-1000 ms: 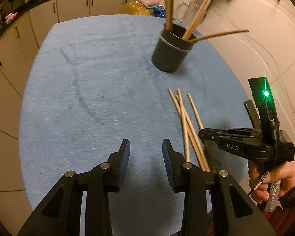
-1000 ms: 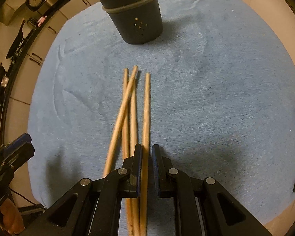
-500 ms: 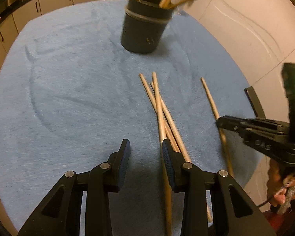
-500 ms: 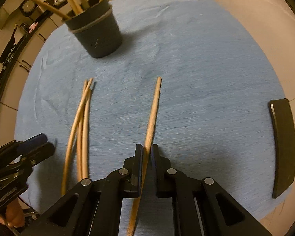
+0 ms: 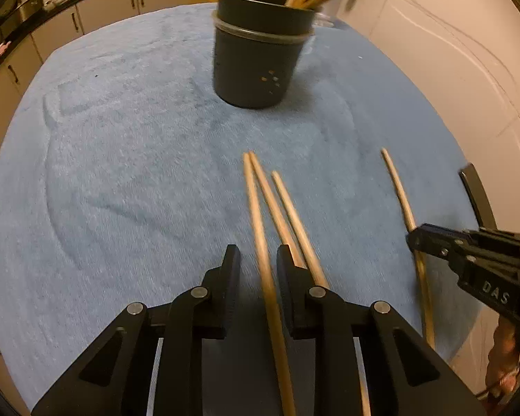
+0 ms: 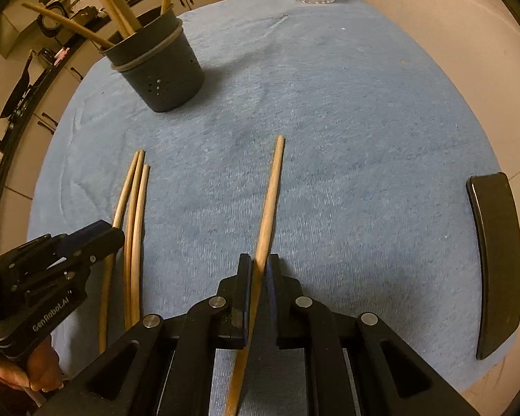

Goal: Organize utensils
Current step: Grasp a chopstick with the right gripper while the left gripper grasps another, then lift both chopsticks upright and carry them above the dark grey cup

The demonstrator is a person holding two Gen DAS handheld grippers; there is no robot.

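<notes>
While the right gripper (image 6: 258, 265) is clamped on one wooden chopstick (image 6: 268, 204), the left gripper (image 5: 258, 260) has just been closing, with another chopstick (image 5: 260, 222) between its fingers; I cannot tell if they touch it. Two more chopsticks (image 5: 294, 222) lie just beside it on the blue cloth (image 5: 121, 173). Farther back stands the dark cup (image 5: 256, 59) with chopsticks in it

Left gripper (image 5: 258, 256) low over blue desk (image 5: 121, 173), fingers (image 5: 233, 267) just closing in, one stick (image 5: 260, 228) between, not yet squeezed. Two more sticks (image 5: 287, 208) just beside. Black cup (image 5: 256, 59) ahead, full of sticks. Right gripper (image 5: 412, 239) at the side, clamped on one stick (image 5: 398, 187).
</notes>
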